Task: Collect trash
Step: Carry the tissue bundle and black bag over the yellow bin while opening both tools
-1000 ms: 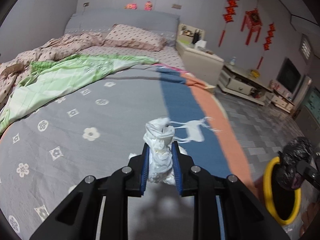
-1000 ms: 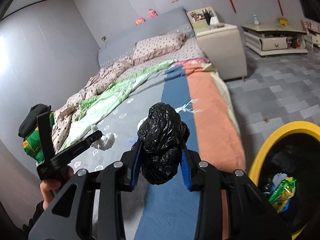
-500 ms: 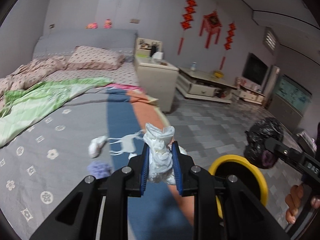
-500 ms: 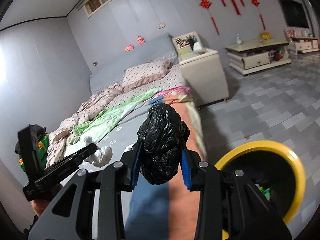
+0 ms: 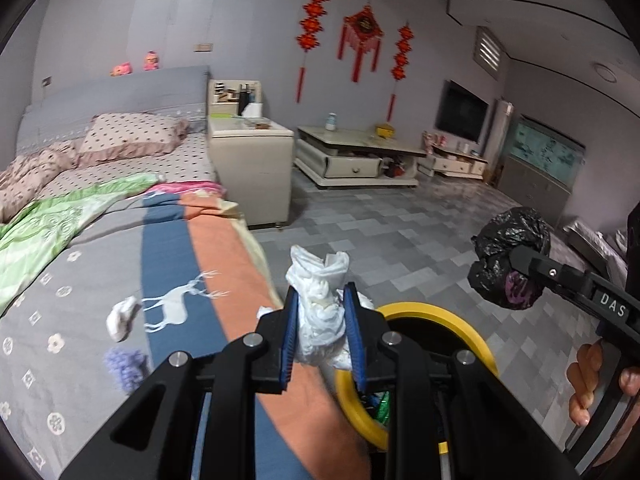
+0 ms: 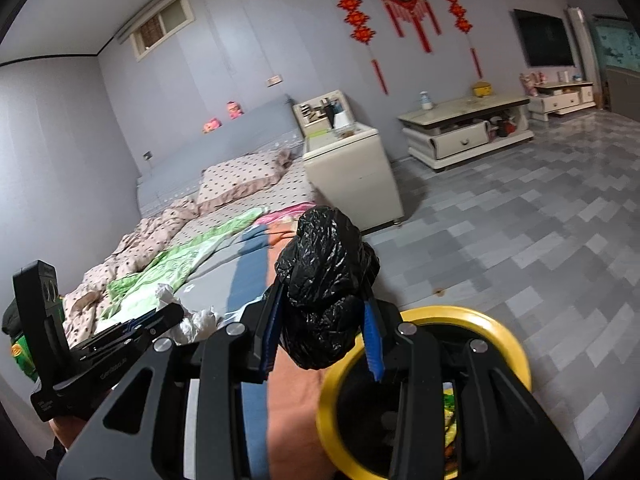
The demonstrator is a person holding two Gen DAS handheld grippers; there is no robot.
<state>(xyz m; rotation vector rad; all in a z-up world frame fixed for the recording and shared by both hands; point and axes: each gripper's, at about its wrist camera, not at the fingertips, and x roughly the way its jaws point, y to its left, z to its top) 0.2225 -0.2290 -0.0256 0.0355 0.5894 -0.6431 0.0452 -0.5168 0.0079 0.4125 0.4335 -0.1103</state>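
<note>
The left hand-held gripper (image 5: 320,320) clamps a crumpled white tissue wad (image 5: 320,300), the right hand-held gripper (image 6: 322,320) a crumpled black plastic bag (image 6: 326,292), above a yellow-rimmed round bin (image 6: 516,344) beside the bed (image 5: 80,264).

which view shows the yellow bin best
The right wrist view: the yellow bin shows most of its rim and some of its dark inside, partly behind the right tool holding the black bag. In the left wrist view only an arc of rim shows behind the left tool.
</note>
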